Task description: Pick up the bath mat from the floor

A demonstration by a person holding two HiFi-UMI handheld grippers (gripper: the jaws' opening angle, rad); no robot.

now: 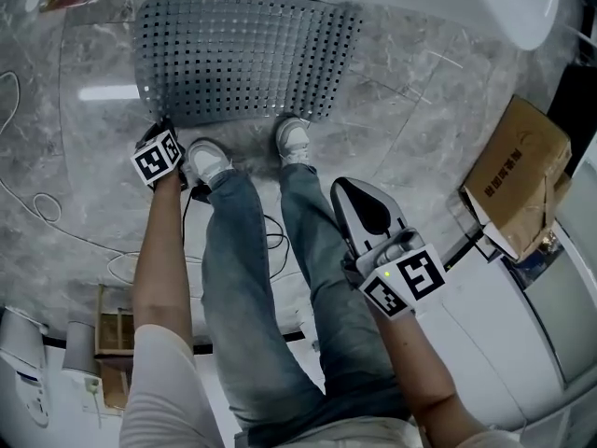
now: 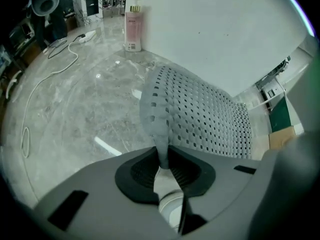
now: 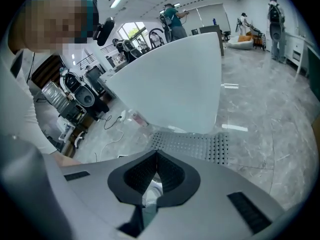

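With my left tongs [image 2: 162, 155] pinched on the near-left corner of the grey perforated rubber bath mat [image 2: 205, 114], the rest of it lying on the marble floor [image 2: 75, 114], I should lift straight up and evenly, with my closed, empty right tongs [image 3: 155, 154] ready for the near-right corner.

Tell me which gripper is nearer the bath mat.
Left. The left gripper is clamped on a corner of the bath mat; the right gripper hangs back above the person's leg, apart from it.

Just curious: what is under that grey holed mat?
The grey perforated rubber bath mat lies on polished grey stone floor. Beneath it, even at the corner the left hand-held gripper pinches, is hidden.
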